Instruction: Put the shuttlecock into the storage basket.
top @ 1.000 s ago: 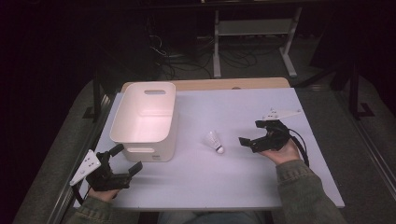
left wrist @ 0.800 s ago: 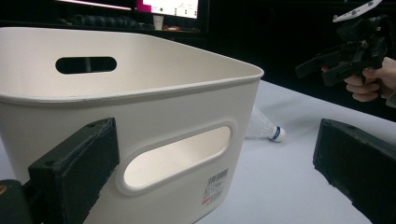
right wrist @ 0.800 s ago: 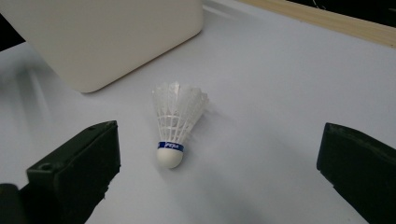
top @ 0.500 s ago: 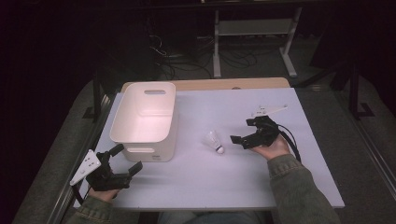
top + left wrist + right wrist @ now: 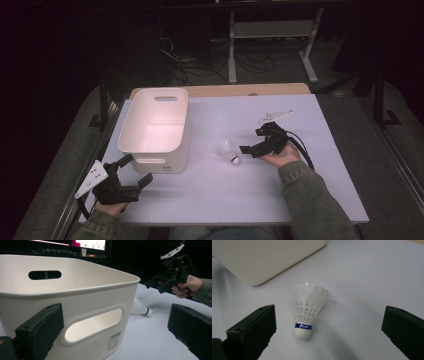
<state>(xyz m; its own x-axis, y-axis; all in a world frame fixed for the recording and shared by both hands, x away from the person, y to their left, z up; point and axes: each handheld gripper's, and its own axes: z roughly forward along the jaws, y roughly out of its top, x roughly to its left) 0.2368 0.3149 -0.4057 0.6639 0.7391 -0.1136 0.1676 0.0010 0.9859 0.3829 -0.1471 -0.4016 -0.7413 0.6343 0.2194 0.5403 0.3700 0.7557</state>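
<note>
A white table top [image 5: 215, 200] is seen in the high view, with a strip of bare wood along its far edge and a dark room around it, where cables and the legs of a metal stand can be made out on the floor. Taking the white plastic bin [image 5: 155, 127] as landmark: the left gripper [image 5: 129, 176] is held at the bin's near left corner, its jaws spread wide apart and nothing between them; in the left gripper view the bin's near wall with its handle slot and a barcode label is seen just beyond those jaws. To the right of the bin, apart from it, a white shuttlecock [image 5: 229, 151] lies on its side on the table, cork toward the person. Farther right of the bin, the right gripper [image 5: 251, 148] is held just beside the shuttlecock, jaws wide and empty, the shuttlecock lying between and ahead of them in the right gripper view. The bin's inside floor is washed out by light; the room's far parts are lost in darkness.
</note>
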